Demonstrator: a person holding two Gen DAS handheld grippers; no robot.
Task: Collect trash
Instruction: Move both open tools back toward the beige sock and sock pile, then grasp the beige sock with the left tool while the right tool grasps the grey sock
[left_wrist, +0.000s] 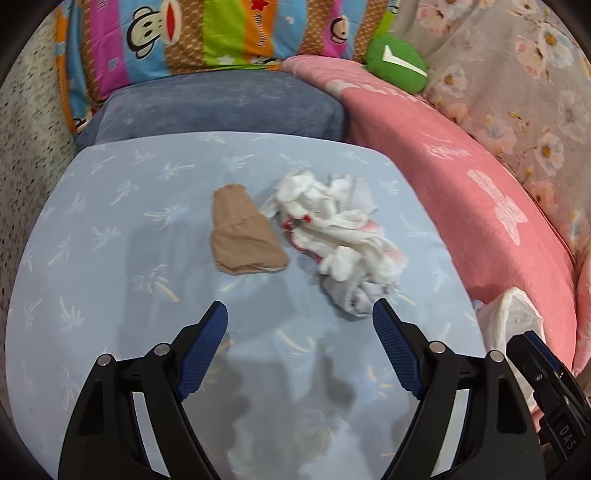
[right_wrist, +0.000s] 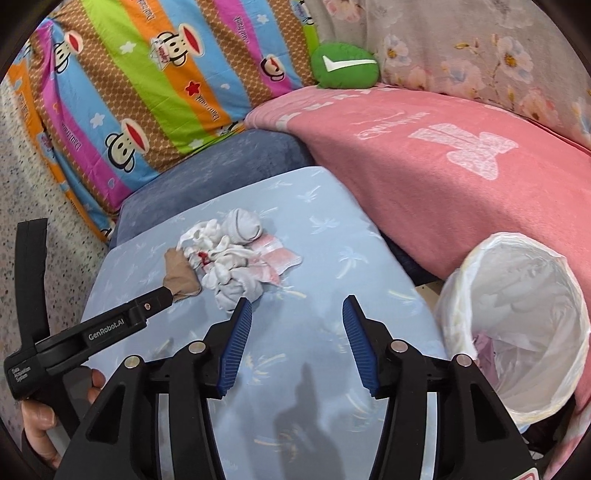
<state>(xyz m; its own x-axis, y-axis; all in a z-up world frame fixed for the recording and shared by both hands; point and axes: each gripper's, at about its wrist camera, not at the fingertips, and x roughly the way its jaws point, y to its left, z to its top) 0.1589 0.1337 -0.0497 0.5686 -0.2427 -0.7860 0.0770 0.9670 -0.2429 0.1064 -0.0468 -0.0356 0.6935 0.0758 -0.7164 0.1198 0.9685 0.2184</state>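
A tan stocking (left_wrist: 243, 232) lies on the light blue cushion (left_wrist: 110, 229), touching a crumpled pile of white socks (left_wrist: 332, 229) with red and pink marks to its right. My left gripper (left_wrist: 300, 314) is open and empty, hovering just short of both. In the right wrist view the pile (right_wrist: 236, 258) and the stocking (right_wrist: 181, 275) lie ahead to the left. My right gripper (right_wrist: 297, 308) is open and empty over the cushion (right_wrist: 325, 229). A bin lined with a white bag (right_wrist: 517, 325) stands at the right; its rim shows in the left wrist view (left_wrist: 513, 314).
A pink blanket (right_wrist: 461, 177) runs along the right, with a green plush (right_wrist: 345, 66) and floral fabric (right_wrist: 480, 48) behind. A striped monkey-print pillow (right_wrist: 147, 85) and a dark blue cushion (right_wrist: 221, 166) lie at the back. Speckled floor (right_wrist: 22, 192) is at the left.
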